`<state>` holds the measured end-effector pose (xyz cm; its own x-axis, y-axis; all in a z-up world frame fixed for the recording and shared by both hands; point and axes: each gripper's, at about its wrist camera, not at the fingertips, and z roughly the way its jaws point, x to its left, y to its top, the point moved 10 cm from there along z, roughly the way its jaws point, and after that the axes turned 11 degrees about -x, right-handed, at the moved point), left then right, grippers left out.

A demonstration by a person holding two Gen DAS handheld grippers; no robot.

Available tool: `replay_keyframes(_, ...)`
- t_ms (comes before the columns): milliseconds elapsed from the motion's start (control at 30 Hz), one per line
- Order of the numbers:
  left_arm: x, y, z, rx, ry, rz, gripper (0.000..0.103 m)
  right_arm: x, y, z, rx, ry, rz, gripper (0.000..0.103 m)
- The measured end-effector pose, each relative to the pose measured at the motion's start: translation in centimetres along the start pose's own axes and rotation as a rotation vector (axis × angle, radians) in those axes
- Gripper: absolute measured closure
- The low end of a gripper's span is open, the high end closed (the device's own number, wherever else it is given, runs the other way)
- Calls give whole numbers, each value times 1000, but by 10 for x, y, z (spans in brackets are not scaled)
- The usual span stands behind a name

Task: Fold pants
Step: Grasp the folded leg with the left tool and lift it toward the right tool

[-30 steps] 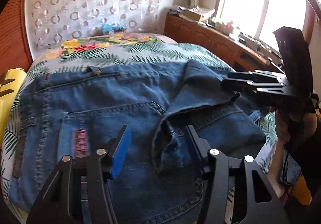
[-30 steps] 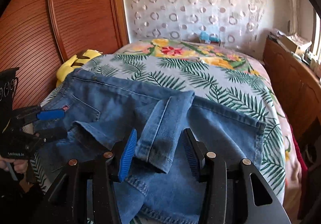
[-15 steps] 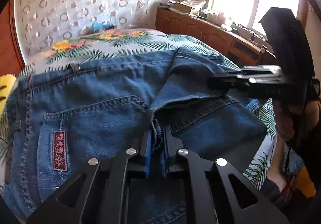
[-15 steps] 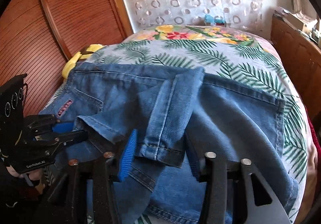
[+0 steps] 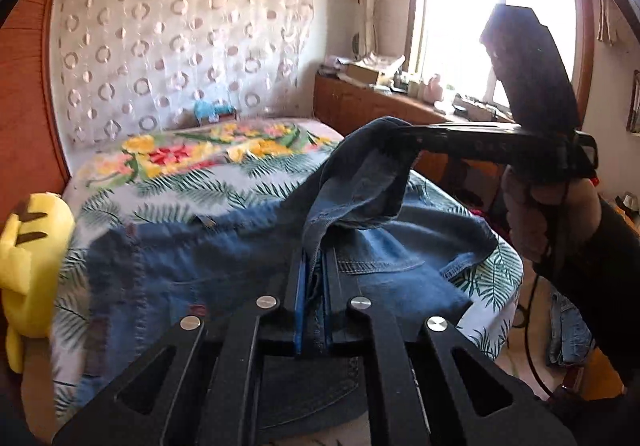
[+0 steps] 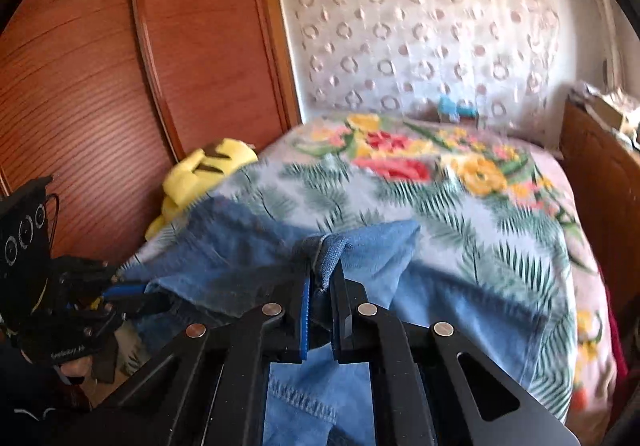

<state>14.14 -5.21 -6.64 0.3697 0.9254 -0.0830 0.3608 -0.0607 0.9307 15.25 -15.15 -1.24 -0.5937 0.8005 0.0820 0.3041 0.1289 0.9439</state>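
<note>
Blue denim pants (image 5: 200,266) lie across the near end of a bed with a floral and palm-leaf cover (image 5: 192,182). My left gripper (image 5: 316,278) is shut on a bunched fold of the pants near the leg hem. My right gripper (image 6: 322,278) is shut on the hem of the pants (image 6: 248,258) and holds it lifted above the bed. In the left wrist view the right gripper (image 5: 400,134) shows at upper right with denim hanging from its tip. In the right wrist view the left gripper (image 6: 136,294) shows at lower left, pinching cloth.
A yellow plush toy (image 5: 28,262) sits at the bed's left edge beside a wooden wardrobe (image 6: 100,86). A wooden sideboard (image 5: 380,110) with clutter runs under the window on the right. More denim (image 5: 568,330) lies on the floor at right.
The left gripper closed on the fold, then the right gripper closed on the hem. Both have risen, lifting the leg end off the bed.
</note>
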Motion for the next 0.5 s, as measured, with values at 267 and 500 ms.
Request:
replay_keyframes(267,34,9,-29,-36,68,-20,95,38,26,15,-30,75,-39,96)
replay_keyframes(500,68,-2,-51,-46,128,-69,95,56,33,52,-25,136,-60,96)
